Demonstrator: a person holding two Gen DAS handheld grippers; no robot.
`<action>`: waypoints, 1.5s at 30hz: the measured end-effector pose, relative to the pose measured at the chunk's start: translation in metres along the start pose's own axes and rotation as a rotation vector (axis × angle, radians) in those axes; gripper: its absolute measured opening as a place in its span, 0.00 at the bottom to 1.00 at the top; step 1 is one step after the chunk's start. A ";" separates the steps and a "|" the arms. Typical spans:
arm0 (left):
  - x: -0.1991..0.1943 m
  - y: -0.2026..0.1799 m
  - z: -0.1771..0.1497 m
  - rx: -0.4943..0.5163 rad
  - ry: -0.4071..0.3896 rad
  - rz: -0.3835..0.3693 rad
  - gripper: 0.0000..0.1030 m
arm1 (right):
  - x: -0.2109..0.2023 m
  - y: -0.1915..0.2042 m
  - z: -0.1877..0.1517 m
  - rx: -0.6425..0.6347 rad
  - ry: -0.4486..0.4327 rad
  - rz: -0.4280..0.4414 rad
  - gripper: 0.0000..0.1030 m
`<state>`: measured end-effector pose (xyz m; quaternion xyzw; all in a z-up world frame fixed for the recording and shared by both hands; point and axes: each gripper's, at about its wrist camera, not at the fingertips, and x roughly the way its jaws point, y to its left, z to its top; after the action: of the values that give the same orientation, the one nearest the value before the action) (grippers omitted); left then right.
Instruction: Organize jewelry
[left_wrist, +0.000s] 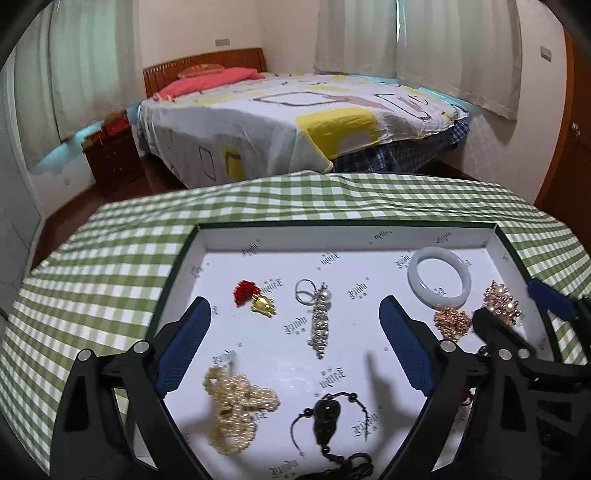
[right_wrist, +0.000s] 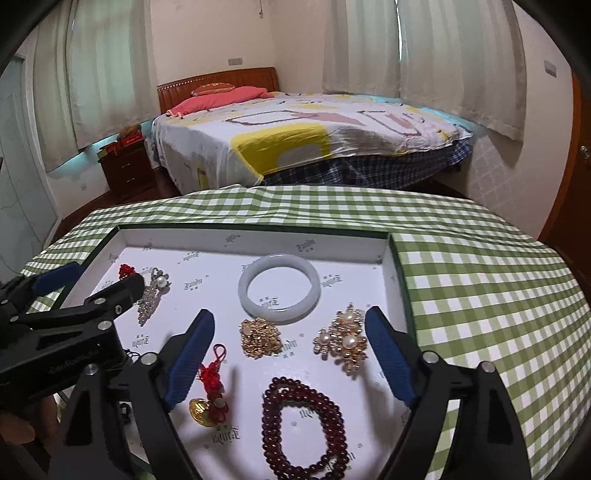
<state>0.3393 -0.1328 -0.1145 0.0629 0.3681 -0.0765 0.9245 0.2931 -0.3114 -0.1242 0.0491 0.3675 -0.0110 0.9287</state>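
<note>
Jewelry lies loose in a white-lined tray (left_wrist: 496, 236) on the checked worktop (right_wrist: 480, 280); its printed logo is unreadable. Left gripper (left_wrist: 295, 347), jaws wide and empty, flanks a crystal pendant (left_wrist: 319, 325). Only the right view shows dark red beads (right_wrist: 303, 424), between the right gripper (right_wrist: 290, 349) jaws, equally wide, holding nothing.

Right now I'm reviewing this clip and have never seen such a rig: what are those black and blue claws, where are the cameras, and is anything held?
A person holds a two-finger gripper in each hand; a fisheye camera on each looks along its blue pads. The left gripper and right gripper both stand open, holding nothing. They hover over a white-lined tray on a green checked tablecloth. In it lie a pale bangle, a pearl strand, a dark red bead necklace, gold brooches, a rhinestone pendant and a black pendant.
</note>
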 end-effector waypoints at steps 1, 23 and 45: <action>-0.002 0.000 0.000 0.007 -0.008 0.010 0.88 | -0.002 -0.001 -0.001 0.004 -0.002 -0.004 0.81; -0.124 0.028 -0.053 -0.108 -0.046 -0.013 0.90 | -0.096 0.004 -0.037 0.025 -0.039 0.006 0.82; -0.326 0.049 -0.093 -0.176 -0.210 0.067 0.96 | -0.275 0.015 -0.063 -0.012 -0.232 0.041 0.82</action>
<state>0.0518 -0.0373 0.0464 -0.0143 0.2722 -0.0191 0.9619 0.0499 -0.2945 0.0193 0.0493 0.2567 0.0048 0.9652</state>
